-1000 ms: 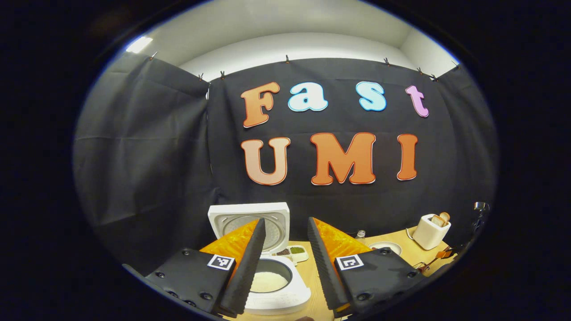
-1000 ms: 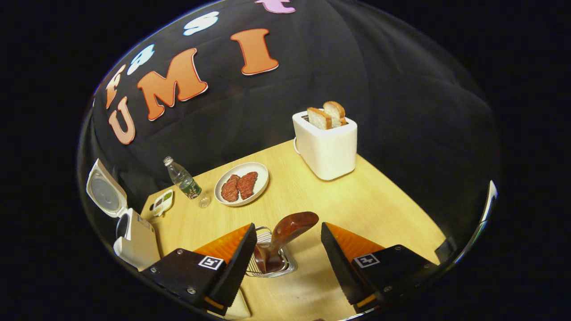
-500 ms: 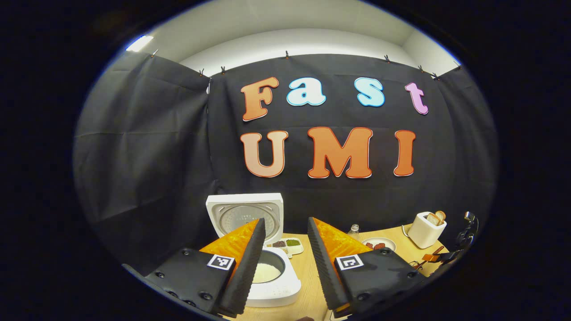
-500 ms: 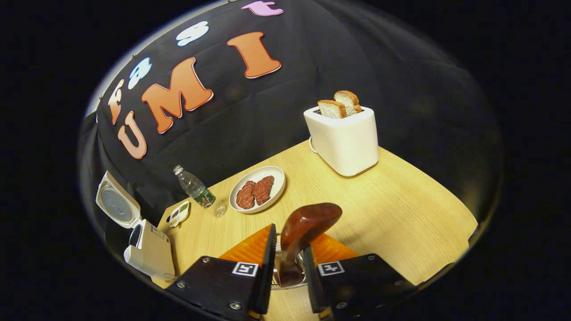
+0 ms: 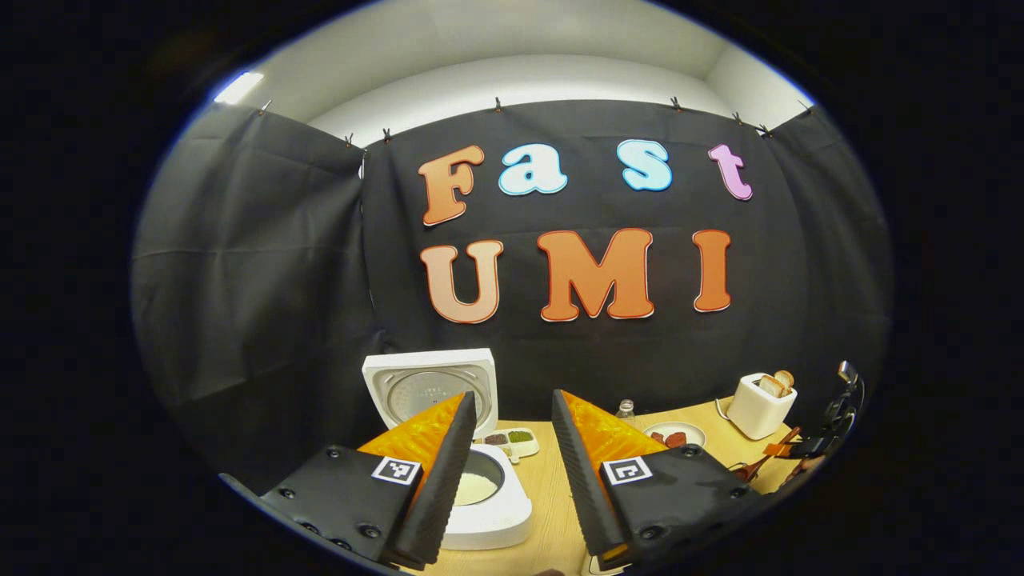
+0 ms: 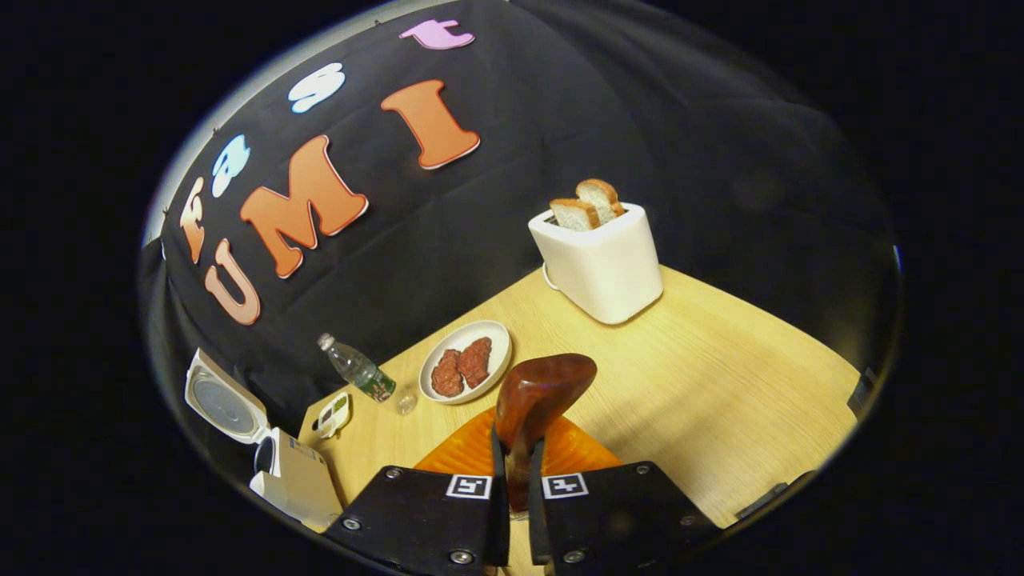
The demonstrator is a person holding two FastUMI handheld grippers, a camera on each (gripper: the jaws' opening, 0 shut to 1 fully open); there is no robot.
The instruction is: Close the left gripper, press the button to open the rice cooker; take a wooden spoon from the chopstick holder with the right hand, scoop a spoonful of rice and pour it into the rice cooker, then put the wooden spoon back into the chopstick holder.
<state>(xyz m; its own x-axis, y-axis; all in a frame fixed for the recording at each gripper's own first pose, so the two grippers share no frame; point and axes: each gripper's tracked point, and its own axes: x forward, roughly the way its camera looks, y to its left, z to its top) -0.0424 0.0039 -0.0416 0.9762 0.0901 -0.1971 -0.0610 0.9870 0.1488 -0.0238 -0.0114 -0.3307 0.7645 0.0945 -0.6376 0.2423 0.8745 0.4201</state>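
In the right gripper view my right gripper (image 6: 516,468) is shut on the neck of the dark wooden spoon (image 6: 544,388), whose bowl sticks up above the fingertips. The chopstick holder is hidden behind the fingers. The white rice cooker (image 6: 292,480) stands at the far left with its lid (image 6: 220,400) up. In the left gripper view my left gripper (image 5: 512,448) is open, holds nothing, and hovers in front of the open rice cooker (image 5: 488,512). White rice (image 5: 478,485) lies in its pot, and the lid (image 5: 428,386) stands upright behind.
On the wooden table (image 6: 720,384) stand a white toaster (image 6: 600,260) with two bread slices, a plate (image 6: 466,372) with two meat pieces, a water bottle (image 6: 358,374) and a small divided dish (image 6: 334,414). The toaster (image 5: 756,404) and plate (image 5: 674,436) sit right of the cooker.
My right gripper has gone from wide open around the spoon to shut on it. The left gripper stayed open and drew back a little from the cooker.
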